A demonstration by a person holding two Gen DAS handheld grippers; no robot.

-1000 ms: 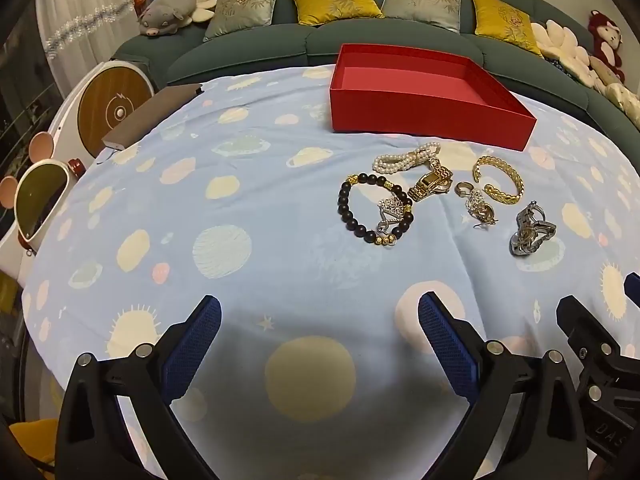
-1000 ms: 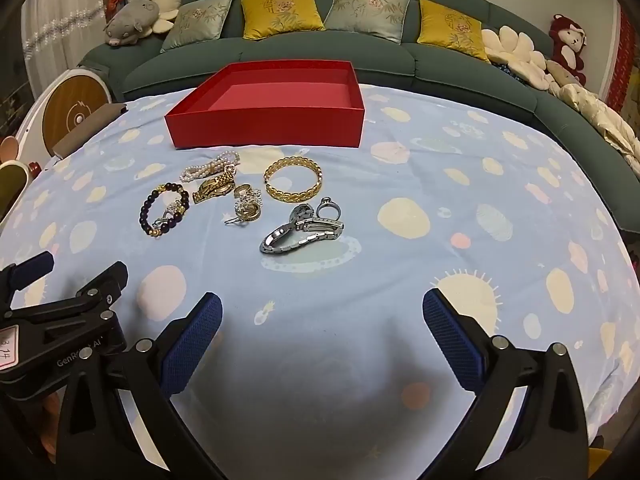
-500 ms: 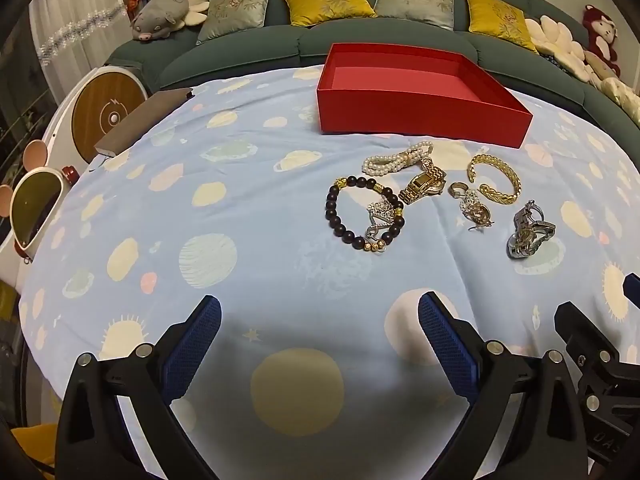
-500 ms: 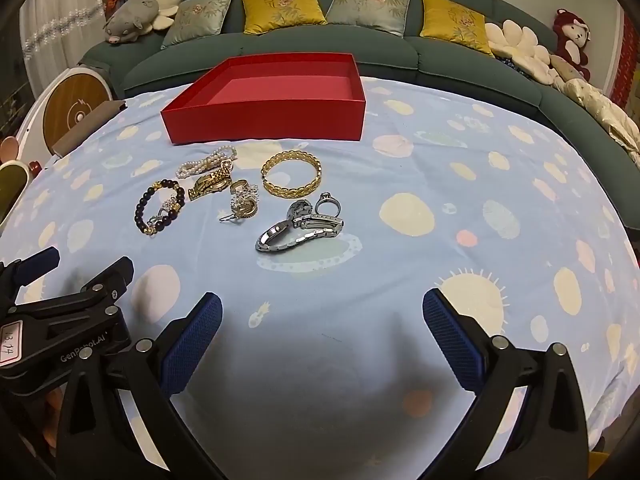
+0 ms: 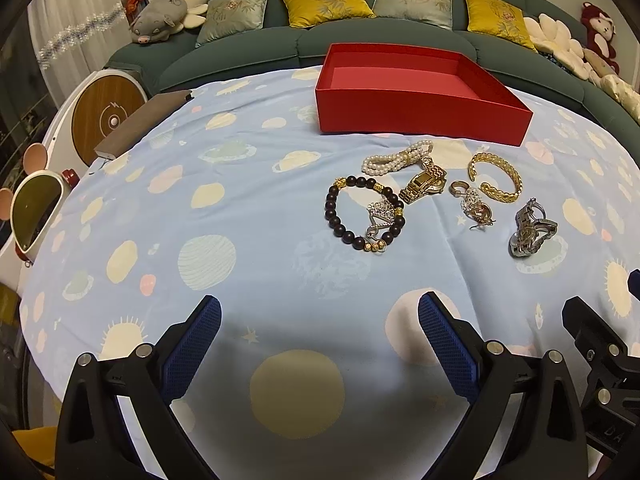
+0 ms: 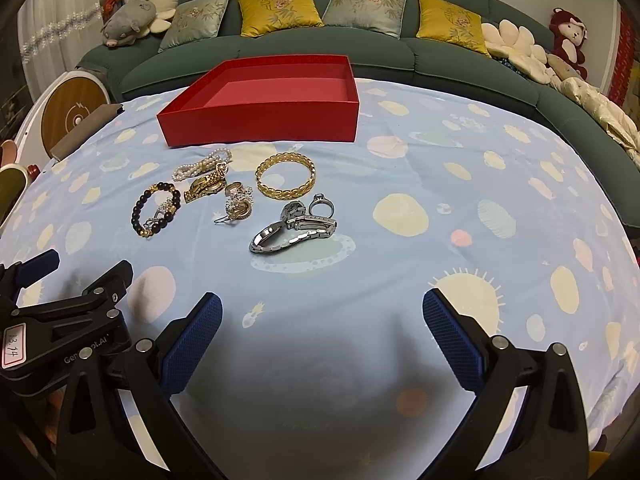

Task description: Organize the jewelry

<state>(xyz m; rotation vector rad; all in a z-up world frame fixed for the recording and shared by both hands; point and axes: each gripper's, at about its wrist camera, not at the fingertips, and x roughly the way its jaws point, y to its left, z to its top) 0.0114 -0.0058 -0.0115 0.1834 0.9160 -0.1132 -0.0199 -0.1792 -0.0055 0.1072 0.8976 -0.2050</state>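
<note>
Both my tools, left tool (image 5: 319, 344) and right tool (image 6: 322, 342), spread wide, empty, short of jewelry pile (image 6: 236, 200) before red box (image 6: 260, 120).

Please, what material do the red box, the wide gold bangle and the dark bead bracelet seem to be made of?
Red box: probably cardboard, matte, with thin straight walls and no shine.
Gold bangle: looks like polished gold-coloured metal, an openwork chain pattern with bright glints.
Dark bead bracelet: round, nearly black beads, perhaps wood or stone, with small gold spacers.

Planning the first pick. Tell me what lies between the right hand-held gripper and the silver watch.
Only bare tablecloth lies between the right hand-held gripper and the silver watch, as the right wrist view shows.
</note>
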